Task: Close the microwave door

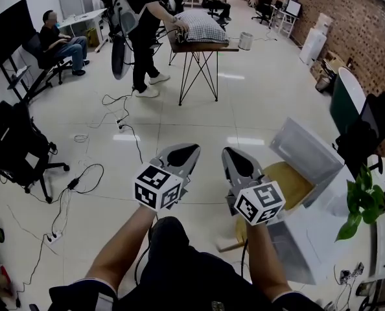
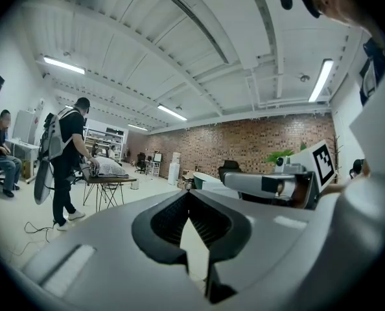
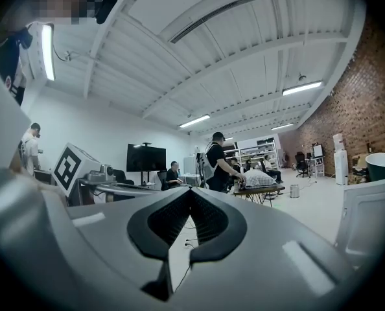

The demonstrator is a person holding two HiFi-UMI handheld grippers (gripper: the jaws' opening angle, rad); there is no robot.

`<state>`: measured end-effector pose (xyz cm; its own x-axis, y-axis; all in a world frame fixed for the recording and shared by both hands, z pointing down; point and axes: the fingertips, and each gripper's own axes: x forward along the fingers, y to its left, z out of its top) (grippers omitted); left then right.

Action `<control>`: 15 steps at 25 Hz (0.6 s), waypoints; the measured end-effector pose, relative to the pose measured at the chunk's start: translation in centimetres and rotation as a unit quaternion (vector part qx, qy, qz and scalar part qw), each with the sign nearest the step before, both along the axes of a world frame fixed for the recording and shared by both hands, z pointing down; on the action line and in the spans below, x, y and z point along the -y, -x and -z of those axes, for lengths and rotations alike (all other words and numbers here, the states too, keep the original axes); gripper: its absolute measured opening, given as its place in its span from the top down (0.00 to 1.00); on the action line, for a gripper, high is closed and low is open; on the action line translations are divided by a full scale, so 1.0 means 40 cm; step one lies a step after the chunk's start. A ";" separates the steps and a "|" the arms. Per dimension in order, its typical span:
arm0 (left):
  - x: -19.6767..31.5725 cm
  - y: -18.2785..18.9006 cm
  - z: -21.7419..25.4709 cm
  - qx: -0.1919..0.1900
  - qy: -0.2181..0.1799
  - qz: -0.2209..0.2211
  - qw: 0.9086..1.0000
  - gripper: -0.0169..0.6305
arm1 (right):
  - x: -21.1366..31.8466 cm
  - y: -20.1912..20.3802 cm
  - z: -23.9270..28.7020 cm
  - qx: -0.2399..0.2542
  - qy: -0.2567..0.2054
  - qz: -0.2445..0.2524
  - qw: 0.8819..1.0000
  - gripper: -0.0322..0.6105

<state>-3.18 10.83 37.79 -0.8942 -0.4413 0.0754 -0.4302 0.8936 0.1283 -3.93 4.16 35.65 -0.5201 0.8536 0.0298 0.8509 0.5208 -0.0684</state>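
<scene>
The open microwave door (image 1: 306, 149) stands swung out to the right, nearer the right gripper (image 1: 231, 157) than the left gripper (image 1: 190, 153), both closed and empty.

**Head view:** camera on person's head, aimed forward and steeply down. Close above left claw (image 1: 191, 149) and right claw (image 1: 230, 153); floor (image 1: 257, 102) beyond; microwave (image 1: 322, 229) at lower right.

**Left gripper view:** camera rides on left claw, looks level along own jaws toward brick wall (image 2: 244, 141). Right claw shows at its right.

**Right gripper view:** camera rides on right claw, looks level toward monitor (image 3: 146, 157). Left claw shows at its left.

**Shared by all three:** far table (image 1: 202, 44), with standing person (image 1: 140, 24) beside it.
</scene>
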 end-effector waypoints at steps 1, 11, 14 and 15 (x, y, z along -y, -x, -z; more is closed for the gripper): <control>-0.006 0.018 -0.002 0.000 -0.001 -0.003 1.000 0.95 | -0.005 0.016 -0.002 -0.001 0.000 -0.004 1.000 0.95; -0.031 0.278 -0.045 -0.003 -0.013 -0.082 0.997 0.95 | -0.023 0.248 -0.029 0.000 -0.003 -0.087 0.996 0.95; -0.023 0.351 -0.050 -0.006 -0.010 -0.117 0.993 0.95 | -0.020 0.316 -0.037 -0.005 -0.004 -0.121 0.993 0.95; -0.024 0.373 -0.051 -0.006 -0.009 -0.129 0.992 0.95 | -0.022 0.337 -0.039 -0.006 -0.004 -0.132 0.991 0.95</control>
